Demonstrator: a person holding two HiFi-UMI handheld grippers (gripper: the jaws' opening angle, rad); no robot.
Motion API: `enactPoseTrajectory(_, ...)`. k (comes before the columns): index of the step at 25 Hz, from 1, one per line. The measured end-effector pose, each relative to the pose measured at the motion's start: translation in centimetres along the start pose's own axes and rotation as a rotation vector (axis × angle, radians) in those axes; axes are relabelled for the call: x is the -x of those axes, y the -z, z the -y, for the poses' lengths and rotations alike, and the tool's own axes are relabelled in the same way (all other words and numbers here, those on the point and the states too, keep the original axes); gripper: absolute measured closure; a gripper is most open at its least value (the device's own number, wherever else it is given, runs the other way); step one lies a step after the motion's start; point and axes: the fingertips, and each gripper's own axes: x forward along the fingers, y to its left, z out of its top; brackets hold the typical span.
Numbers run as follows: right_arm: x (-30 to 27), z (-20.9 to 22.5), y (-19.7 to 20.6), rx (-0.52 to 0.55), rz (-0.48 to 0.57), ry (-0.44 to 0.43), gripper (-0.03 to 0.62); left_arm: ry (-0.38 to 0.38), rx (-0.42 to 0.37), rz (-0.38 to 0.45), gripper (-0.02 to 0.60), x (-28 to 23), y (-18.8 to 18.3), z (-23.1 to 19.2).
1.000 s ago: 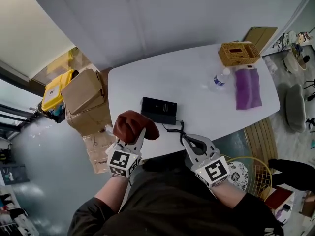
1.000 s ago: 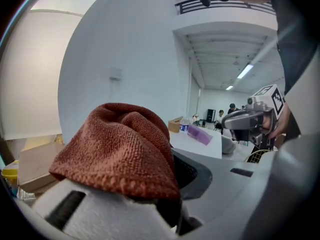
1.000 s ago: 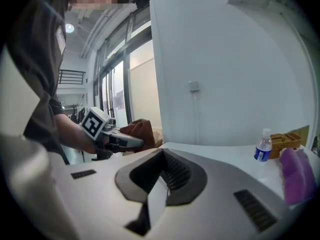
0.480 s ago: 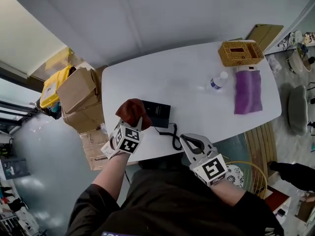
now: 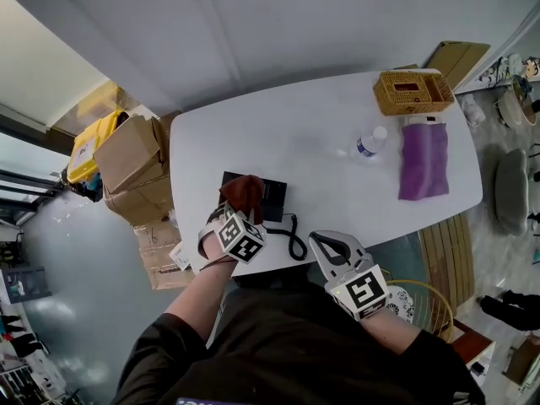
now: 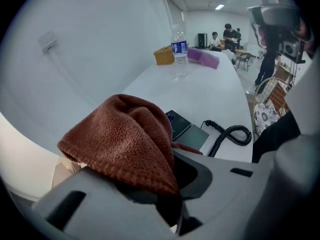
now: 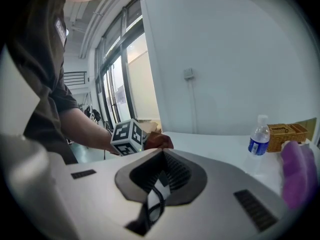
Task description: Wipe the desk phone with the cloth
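Observation:
A black desk phone [image 5: 268,194] lies near the front edge of the white table [image 5: 321,142], its coiled cord [image 5: 292,235] trailing toward me. My left gripper [image 5: 239,216] is shut on a rust-brown cloth [image 5: 245,192], which sits over the phone's left part. From the left gripper view the cloth [image 6: 125,144] drapes over the jaws and hides their tips, with the phone [image 6: 186,129] and cord [image 6: 231,134] just beyond. My right gripper [image 5: 326,242] hangs off the table's front edge, shut with nothing in it, and looks toward the left gripper's marker cube [image 7: 127,136].
A water bottle [image 5: 369,141], a wicker basket [image 5: 411,91] and a purple cloth [image 5: 423,160] stand at the table's far right. Cardboard boxes [image 5: 135,171] and a yellow bin [image 5: 89,144] crowd the floor at left. A wire basket [image 5: 426,298] sits by my right side.
My left gripper has carried the cloth forward from below the table edge onto the phone. The right gripper has barely moved.

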Motion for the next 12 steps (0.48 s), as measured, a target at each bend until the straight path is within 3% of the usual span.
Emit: enactPoseTrajectory(12, 1.8, 2.3, 1.8, -0.021, -0.012, 0.021, 0.568, 0.166, -0.113, -0.031, 0.525, -3.7, -3.6, 8.4)
